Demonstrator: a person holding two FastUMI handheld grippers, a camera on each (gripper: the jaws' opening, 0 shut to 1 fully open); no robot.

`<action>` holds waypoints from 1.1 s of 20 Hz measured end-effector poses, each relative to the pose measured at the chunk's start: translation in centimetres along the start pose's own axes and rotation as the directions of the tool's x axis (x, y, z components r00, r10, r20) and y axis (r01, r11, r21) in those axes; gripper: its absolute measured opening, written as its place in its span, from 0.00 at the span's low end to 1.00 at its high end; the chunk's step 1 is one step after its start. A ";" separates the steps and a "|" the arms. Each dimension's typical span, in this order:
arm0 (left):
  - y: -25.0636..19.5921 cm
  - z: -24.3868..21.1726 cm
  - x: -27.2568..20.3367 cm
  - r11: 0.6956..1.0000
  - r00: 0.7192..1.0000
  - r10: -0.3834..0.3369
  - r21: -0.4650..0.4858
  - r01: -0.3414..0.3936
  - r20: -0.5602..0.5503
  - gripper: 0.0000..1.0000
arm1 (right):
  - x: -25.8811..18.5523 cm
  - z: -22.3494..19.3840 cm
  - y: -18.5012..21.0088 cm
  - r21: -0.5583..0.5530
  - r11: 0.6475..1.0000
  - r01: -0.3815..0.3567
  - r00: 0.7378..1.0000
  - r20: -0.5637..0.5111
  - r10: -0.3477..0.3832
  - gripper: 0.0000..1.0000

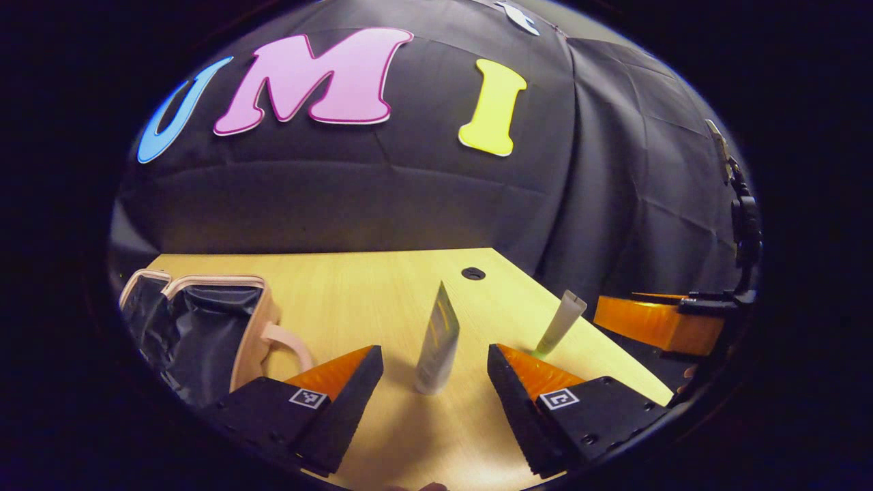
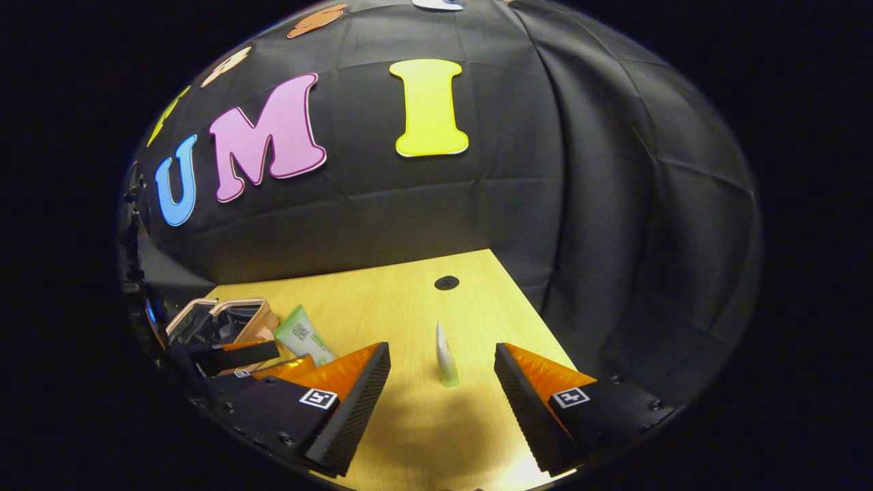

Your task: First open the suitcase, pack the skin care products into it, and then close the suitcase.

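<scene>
in the left gripper view, the left gripper [image 1: 435, 372] spreads wide at the bottom of the frame, holding nothing; a green-and-white tube [image 1: 438, 341] stands upright on the wooden table [image 1: 382, 286] between its fingers, just ahead. the open suitcase [image 1: 198, 327] lies at lower left. in the right gripper view, the right gripper [image 2: 442, 372] also gapes empty, a slim white tube [image 2: 446, 358] standing ahead at lower centre.

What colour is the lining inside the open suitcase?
Black; the suitcase shell and handle are pale pink. It shows best in the left gripper view.
</scene>
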State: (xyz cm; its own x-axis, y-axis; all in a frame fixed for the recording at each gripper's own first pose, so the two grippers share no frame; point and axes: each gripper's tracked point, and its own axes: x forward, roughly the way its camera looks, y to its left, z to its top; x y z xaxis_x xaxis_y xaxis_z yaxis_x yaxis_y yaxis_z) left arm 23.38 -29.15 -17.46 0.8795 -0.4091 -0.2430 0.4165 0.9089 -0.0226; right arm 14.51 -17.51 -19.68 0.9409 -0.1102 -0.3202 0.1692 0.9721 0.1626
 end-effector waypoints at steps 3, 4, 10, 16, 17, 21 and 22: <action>-0.1 -1.0 3.2 1.000 1.000 0.013 0.000 -0.013 -0.018 0.97 | 1.5 -1.2 -0.4 -0.008 1.000 0.010 1.000 -0.029 -0.010 0.97; 0.0 -1.3 4.2 1.000 0.999 0.023 0.002 -0.023 -0.029 0.97 | 2.1 -1.4 -0.3 -0.007 1.000 0.011 0.999 -0.032 -0.011 0.97; 0.0 -2.3 8.3 0.998 0.995 0.061 0.036 -0.058 -0.077 0.85 | 6.3 -2.9 -0.3 0.058 0.998 0.023 0.998 -0.068 -0.019 0.98; 1.5 -2.7 8.8 0.993 0.989 0.119 0.005 -0.119 -0.087 0.42 | 9.7 -5.1 -0.1 0.049 0.998 0.030 0.993 -0.113 -0.024 0.97; 1.7 -2.8 8.8 0.993 0.989 0.120 0.000 -0.120 -0.088 0.44 | 10.3 -5.2 -0.2 0.054 0.998 0.036 0.993 -0.117 -0.029 0.97; 2.7 -3.1 8.1 0.991 0.986 0.132 -0.013 -0.134 -0.101 0.44 | 12.7 -6.4 -0.7 0.068 0.996 0.064 0.988 -0.142 -0.054 0.97; 3.0 -3.2 8.0 0.990 0.986 0.137 -0.017 -0.139 -0.100 0.44 | 13.1 -6.9 -0.9 0.059 0.996 0.070 0.986 -0.156 -0.060 0.94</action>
State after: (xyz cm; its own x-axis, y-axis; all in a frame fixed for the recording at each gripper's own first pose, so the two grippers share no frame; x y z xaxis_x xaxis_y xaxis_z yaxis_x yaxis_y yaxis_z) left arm 30.89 -29.44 -22.56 0.9009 -0.2708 -0.3393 0.2861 0.9582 -0.0049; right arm 24.68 -18.39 -30.47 0.8719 -0.1351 -0.4707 0.2518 0.9480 0.1944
